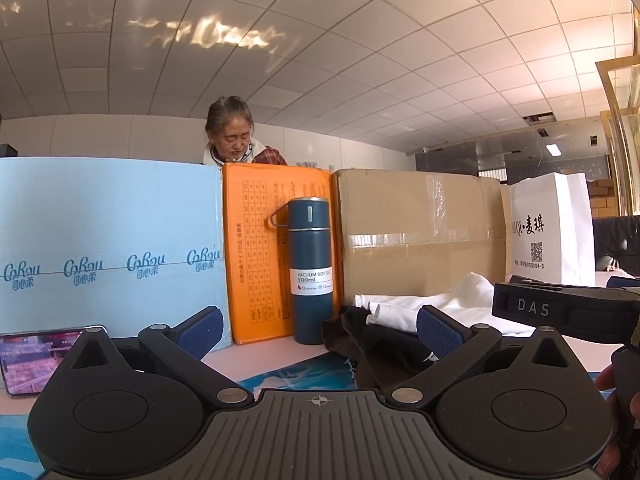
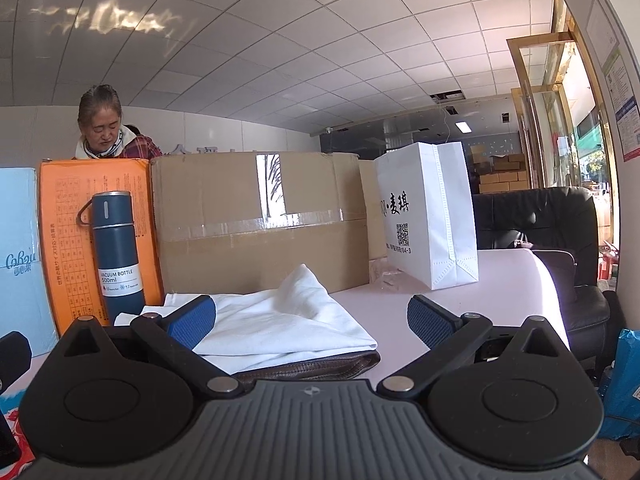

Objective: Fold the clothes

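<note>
On the counter (image 2: 500,280), your white shirt (image 2: 280,320) lies rumpled on a brown garment (image 2: 320,366), just in front of the cardboard box (image 2: 260,216), right of the bottle (image 2: 118,256). Left claw (image 1: 320,330) wide, empty, near the brown cloth. Right claw (image 2: 312,320) wide, empty, left finger (image 2: 192,322) over the shirt.

A white garment (image 2: 280,320) lies loosely folded and rumpled on the table (image 2: 500,280), one corner peaking upward. It rests atop a dark brown garment (image 2: 320,366), whose stitched edge shows beneath; its crumpled end (image 1: 360,336) lies beside.
</note>
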`<state>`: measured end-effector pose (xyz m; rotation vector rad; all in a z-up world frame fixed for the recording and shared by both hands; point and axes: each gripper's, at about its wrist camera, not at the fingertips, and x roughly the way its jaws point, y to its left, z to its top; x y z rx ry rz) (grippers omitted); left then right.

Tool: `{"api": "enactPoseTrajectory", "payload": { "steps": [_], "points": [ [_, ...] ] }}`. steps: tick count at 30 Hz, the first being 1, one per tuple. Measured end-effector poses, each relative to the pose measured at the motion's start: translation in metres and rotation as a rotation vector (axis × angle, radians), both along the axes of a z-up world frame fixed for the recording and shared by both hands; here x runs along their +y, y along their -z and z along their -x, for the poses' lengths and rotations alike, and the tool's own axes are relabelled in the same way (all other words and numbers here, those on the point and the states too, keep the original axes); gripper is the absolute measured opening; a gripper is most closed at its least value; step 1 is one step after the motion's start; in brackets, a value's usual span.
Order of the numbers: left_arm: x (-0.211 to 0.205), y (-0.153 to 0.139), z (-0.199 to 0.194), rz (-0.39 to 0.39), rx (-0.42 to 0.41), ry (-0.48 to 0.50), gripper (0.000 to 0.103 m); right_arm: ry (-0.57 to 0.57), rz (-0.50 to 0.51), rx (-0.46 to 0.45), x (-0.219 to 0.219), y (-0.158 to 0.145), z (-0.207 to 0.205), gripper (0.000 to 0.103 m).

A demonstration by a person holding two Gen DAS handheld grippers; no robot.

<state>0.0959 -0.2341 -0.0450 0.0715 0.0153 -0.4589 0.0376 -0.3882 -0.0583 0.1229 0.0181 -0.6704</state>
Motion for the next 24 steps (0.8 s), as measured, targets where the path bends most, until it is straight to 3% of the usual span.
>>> {"api": "enactPoseTrajectory", "payload": {
  "steps": [24],
  "points": [
    [-0.0039,-0.0002,0.0057,-0.033,-0.024,-0.007,0.103,-0.003,0.003,-0.043,0.0011,-0.0002,0.0079,0.103]
  ]
}}
